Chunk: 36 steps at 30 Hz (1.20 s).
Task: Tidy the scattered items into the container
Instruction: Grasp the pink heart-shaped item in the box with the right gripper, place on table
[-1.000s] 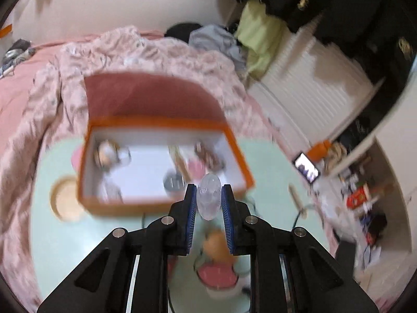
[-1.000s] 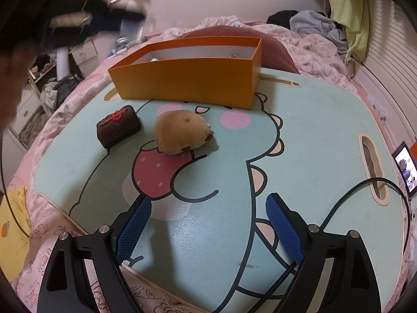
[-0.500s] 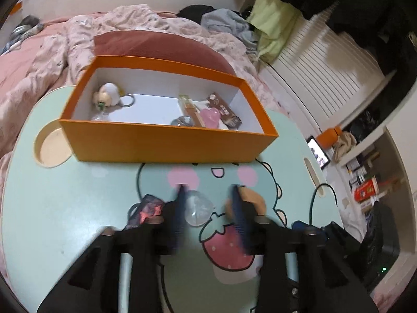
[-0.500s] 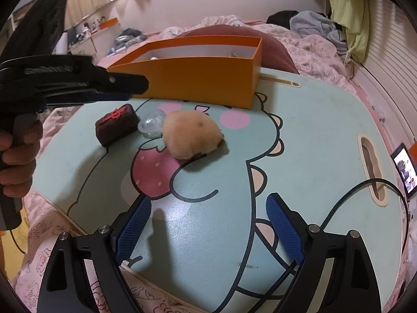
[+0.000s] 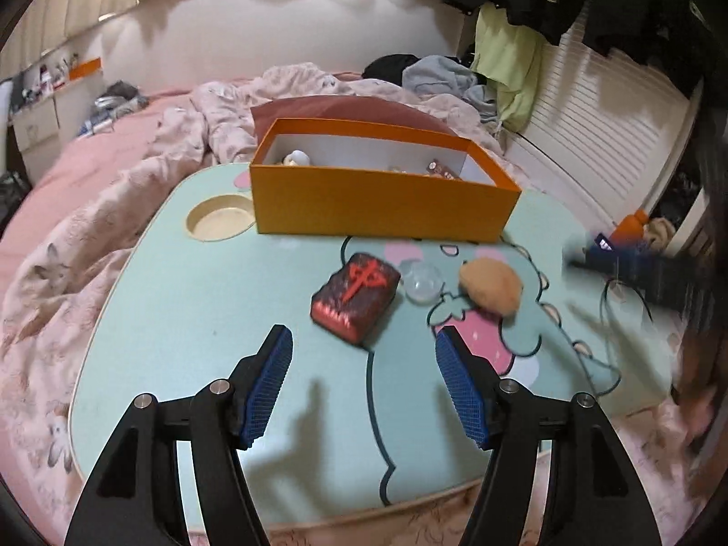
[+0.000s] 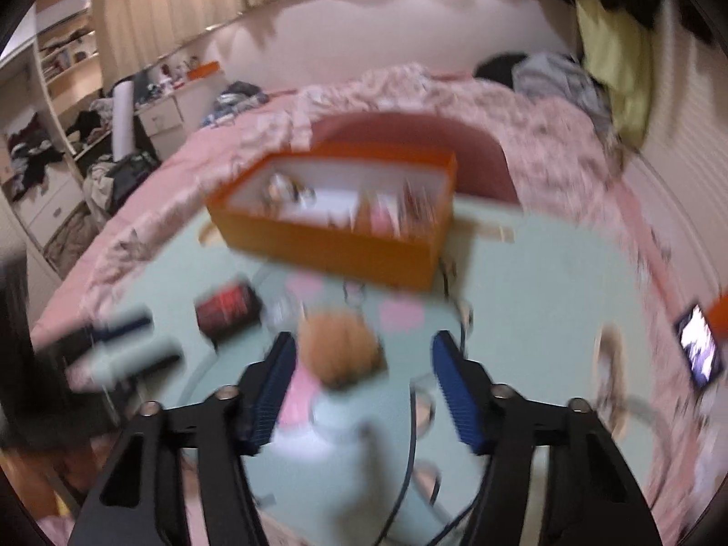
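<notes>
Both tongs point(image 5: 361, 355) point(image 6: 361, 359) spread; black block point(image 5: 356, 290) (long axis) points toward orange box point(image 5: 377, 204).

Box point(image 5: 382, 209) at rear of table point(image 5: 182, 318); block point(image 5: 355, 290), capsule point(image 5: 423, 281), plush point(image 5: 491, 283) in front, left to right.

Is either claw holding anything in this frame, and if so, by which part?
Nothing is held. The left claw is open over bare table, short of the dark red box. The right claw is open, with the tan plush between its fingers, ungripped.
</notes>
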### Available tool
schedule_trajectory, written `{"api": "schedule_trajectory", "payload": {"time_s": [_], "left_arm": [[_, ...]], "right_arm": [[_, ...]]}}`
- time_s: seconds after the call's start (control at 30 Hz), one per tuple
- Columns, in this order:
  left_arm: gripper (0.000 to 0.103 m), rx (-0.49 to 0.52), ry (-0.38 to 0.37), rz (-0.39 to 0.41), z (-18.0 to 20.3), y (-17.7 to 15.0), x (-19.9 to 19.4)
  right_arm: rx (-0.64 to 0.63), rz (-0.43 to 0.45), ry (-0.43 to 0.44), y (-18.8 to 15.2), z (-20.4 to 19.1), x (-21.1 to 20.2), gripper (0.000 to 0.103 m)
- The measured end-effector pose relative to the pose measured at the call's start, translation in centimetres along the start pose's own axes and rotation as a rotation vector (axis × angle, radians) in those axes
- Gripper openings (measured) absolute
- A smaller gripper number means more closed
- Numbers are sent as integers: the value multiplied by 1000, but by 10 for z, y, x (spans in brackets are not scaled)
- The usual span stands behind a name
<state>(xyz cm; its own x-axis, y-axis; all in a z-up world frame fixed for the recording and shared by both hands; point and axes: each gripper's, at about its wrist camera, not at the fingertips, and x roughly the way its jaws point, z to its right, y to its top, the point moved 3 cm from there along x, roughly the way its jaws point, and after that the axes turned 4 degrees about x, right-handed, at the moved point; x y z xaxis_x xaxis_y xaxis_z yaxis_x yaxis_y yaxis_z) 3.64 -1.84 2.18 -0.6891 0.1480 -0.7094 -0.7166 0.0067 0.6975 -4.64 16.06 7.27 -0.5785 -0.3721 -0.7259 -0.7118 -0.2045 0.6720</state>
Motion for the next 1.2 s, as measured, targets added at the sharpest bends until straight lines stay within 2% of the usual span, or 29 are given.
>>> {"api": "schedule_trajectory", "payload": {"time_s": [0.1, 0.17, 0.3, 0.37, 0.43, 0.53, 0.63, 0.77, 0.9, 1.03, 1.1, 1.2], "left_arm": [[66, -38, -9, -31, -1, -6, 11], [66, -53, -6, -48, -3, -10, 16], [66, -37, 8, -75, 2, -19, 22], [66, -4, 17, -70, 8, -20, 20], [66, 18, 21, -62, 11, -20, 19], [66, 34, 19, -59, 13, -20, 18], [66, 27, 16, -59, 10, -21, 19], [66, 13, 8, -69, 9, -22, 20], [66, 11, 9, -74, 8, -23, 21], [66, 10, 10, -73, 9, -23, 21], [66, 8, 10, -72, 8, -23, 21], [66, 5, 10, -70, 7, -23, 20]], "right_arm": [[-40, -59, -30, 54, -5, 29, 26], [-25, -145, -26, 76, -3, 59, 20], [30, -304, -54, 97, 4, 121, 18], [61, -368, -47, 95, 4, 141, 18], [80, -403, -78, 92, 8, 155, 17], [112, -447, -105, 91, 16, 168, 16], [150, -484, -54, 91, 18, 177, 19], [147, -498, -48, 99, 15, 184, 20], [171, -514, -62, 102, 19, 192, 30], [306, -538, 29, 103, 33, 198, 27], [320, -545, 24, 102, 33, 196, 25], [266, -560, -5, 97, 26, 187, 25]]}}
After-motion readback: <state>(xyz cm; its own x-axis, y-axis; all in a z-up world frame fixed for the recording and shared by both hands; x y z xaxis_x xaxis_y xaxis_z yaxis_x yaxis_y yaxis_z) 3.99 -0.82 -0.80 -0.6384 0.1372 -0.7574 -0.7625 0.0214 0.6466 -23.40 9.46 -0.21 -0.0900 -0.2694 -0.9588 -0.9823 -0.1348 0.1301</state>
